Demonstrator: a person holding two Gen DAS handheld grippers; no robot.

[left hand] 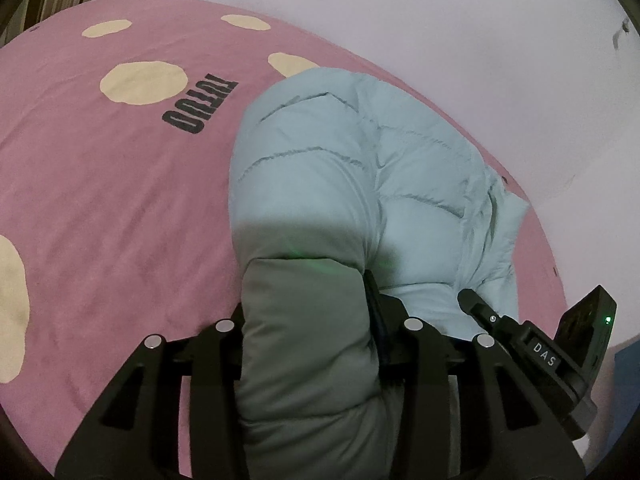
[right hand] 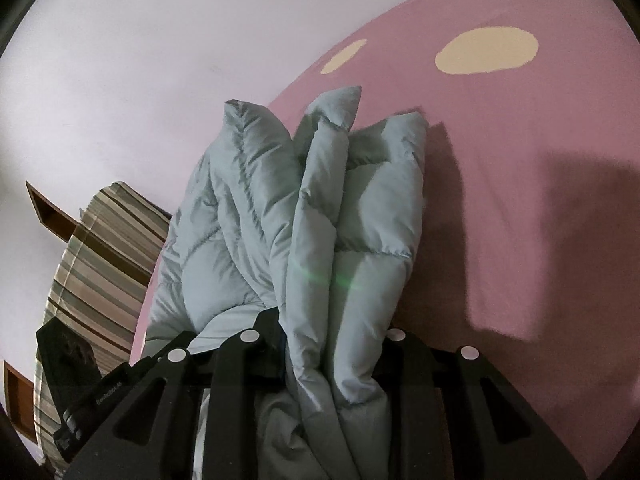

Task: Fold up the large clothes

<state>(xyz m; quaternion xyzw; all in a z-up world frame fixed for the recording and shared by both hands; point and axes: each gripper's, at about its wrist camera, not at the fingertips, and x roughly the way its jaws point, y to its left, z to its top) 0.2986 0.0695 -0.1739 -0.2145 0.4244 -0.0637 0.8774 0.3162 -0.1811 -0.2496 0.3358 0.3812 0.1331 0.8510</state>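
A pale blue puffer jacket [left hand: 352, 168] lies bunched on a pink bedsheet [left hand: 104, 208] with cream spots. My left gripper [left hand: 308, 320] is shut on a thick padded roll of the jacket that fills the gap between its jaws. In the right wrist view the jacket [right hand: 280, 208] stands up in several folded layers. My right gripper [right hand: 324, 344] is shut on those gathered layers. The right gripper's body [left hand: 560, 344] shows at the lower right of the left wrist view, close beside the jacket.
A white wall [left hand: 440, 20] runs along the far edge of the bed. A striped pillow or cushion [right hand: 96, 264] lies at the left of the right wrist view, with brown wooden shelves [right hand: 44, 208] on the wall beside it. The sheet carries dark lettering [left hand: 200, 106].
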